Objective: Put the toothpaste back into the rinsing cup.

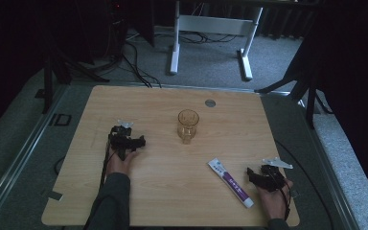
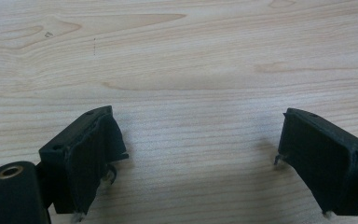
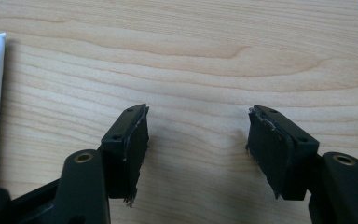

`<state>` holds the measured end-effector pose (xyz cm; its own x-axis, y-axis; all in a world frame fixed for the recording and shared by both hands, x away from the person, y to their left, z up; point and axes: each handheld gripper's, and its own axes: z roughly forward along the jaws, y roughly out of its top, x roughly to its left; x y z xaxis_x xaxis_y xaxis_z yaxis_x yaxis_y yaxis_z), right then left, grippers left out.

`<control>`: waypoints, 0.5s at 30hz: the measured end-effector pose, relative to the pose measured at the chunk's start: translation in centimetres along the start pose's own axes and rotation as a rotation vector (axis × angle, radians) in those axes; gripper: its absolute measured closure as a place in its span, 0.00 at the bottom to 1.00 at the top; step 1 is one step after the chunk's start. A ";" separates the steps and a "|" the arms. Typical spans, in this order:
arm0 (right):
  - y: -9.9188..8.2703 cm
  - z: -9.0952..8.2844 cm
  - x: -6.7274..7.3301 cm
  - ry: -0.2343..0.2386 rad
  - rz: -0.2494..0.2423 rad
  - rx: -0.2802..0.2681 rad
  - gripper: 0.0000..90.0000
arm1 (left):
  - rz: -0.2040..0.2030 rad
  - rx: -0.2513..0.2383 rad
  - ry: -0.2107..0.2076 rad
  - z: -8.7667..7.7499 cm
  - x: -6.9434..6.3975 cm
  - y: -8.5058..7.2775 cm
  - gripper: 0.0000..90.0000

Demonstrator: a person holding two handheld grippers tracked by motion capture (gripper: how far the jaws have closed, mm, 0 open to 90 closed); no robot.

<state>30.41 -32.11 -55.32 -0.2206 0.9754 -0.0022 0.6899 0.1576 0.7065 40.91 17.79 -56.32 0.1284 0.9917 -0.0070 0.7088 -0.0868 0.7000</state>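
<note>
Right hand (image 1: 274,199) lay low at near edge of surface (image 1: 163,201), right gripper (image 1: 256,175) aimed toward far-left, jaws wide apart, nothing between them. Tube (image 1: 231,182) lay flat just beside it, on its left, not touched. Left forearm reached in from near edge, left gripper (image 1: 124,139) pointing away over bare wood, jaws spread wide, empty. Glass (image 1: 188,125) stood upright mid-surface, well apart from both.

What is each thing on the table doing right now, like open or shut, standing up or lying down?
Left gripper: open, nothing between its jaws, over bare wood.
Right gripper: open, nothing between its jaws, next to the tube.
Glass: standing upright mid-table, looks empty, untouched.
Tube: lying flat on the table, cap end toward the near edge, untouched.
</note>
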 end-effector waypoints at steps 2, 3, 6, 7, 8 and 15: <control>0.0 0.0 0.0 0.001 -0.001 -0.001 0.42 | 0.002 0.000 -0.001 0.0 0.0 0.0 0.12; 0.0 0.0 0.0 0.001 -0.001 -0.001 0.42 | 0.002 0.000 -0.001 0.0 0.0 0.0 0.12; 0.1 0.0 0.1 -0.006 0.006 -0.001 0.45 | 0.002 0.000 -0.002 0.0 0.0 0.0 0.12; 0.1 0.0 0.1 -0.008 0.008 0.001 0.47 | 0.002 0.000 -0.002 0.0 0.0 0.0 0.12; 0.1 0.0 0.1 -0.008 0.008 0.001 0.47 | 0.002 0.000 -0.002 0.0 0.0 0.0 0.12; 0.6 -0.7 0.8 -0.014 -0.026 0.007 0.50 | 0.002 0.000 -0.002 0.0 0.0 0.0 0.12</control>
<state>30.15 -31.34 -54.45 -0.2289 0.9730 -0.0297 0.6890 0.1835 0.7011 40.96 17.82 -56.32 0.1315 0.9913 -0.0070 0.7086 -0.0891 0.6999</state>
